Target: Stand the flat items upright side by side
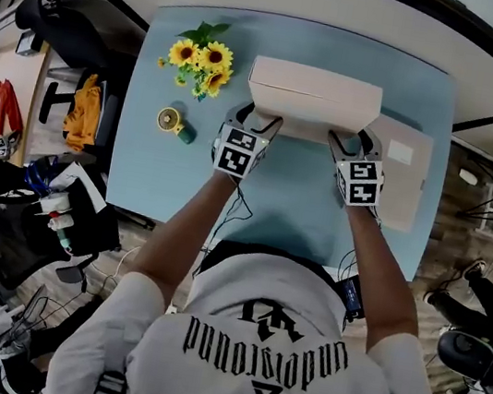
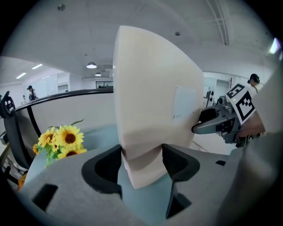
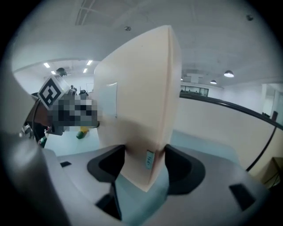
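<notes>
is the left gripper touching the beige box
Touching. The left gripper view shows the left gripper with both jaws pressed against opposite faces of the beige box at its lower corner, with no gap on either side.

Pads (image 2: 104, 172) on my left gripper (image 2: 141, 165) & right gripper (image 3: 142, 170): matt black, rubbery-looking; bodies smooth matt grey plastic. Box (image 2: 152, 88) in my jaws = pale cream cardboard, matt, smooth faces, w/ a white paper label (image 2: 183, 102). 2nd flat box (image 1: 402, 175): same cream card, matt. Table (image 1: 165, 178) top light blue, matt, even. Sunflowers (image 1: 202, 60) prob. artificial, cloth or plastic, can't tell. Marker cubes (image 1: 238, 151): matt b/w print. My shirt (image 1: 270, 336): grey cloth
</notes>
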`<action>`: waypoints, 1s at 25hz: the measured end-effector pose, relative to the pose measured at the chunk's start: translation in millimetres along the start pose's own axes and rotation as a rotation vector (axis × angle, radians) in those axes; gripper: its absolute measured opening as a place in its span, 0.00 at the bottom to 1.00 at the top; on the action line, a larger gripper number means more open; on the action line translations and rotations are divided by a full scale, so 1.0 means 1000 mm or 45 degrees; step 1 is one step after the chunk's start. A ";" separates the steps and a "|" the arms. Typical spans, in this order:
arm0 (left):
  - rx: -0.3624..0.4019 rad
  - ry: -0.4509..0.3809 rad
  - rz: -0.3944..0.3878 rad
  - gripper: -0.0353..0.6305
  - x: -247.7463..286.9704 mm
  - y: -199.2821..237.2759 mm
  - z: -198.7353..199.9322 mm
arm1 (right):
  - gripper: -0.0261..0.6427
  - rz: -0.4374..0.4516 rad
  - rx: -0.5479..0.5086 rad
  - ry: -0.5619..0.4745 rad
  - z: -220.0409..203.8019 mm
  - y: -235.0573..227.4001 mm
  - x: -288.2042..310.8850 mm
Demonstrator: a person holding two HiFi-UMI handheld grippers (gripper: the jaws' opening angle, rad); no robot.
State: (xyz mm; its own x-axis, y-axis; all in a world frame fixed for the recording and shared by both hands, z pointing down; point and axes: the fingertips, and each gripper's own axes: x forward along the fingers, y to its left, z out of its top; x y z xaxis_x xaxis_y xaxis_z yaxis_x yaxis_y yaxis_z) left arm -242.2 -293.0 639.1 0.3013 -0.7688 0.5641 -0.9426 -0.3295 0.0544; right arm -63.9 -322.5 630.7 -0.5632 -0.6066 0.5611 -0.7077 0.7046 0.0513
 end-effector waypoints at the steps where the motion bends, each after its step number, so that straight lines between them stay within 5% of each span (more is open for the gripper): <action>1: 0.014 -0.010 0.013 0.50 0.004 0.000 0.002 | 0.46 -0.007 -0.017 -0.013 0.001 -0.004 0.002; 25: 0.062 -0.059 0.054 0.53 0.045 0.004 0.005 | 0.52 0.001 0.026 -0.050 -0.016 -0.037 0.037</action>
State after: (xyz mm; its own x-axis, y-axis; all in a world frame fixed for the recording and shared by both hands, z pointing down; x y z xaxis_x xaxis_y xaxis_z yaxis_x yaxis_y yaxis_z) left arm -231.4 -331.4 660.7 0.2684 -0.8070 0.5261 -0.9470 -0.3212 -0.0095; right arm -51.7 -365.2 662.7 -0.5799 -0.6202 0.5282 -0.7155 0.6978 0.0338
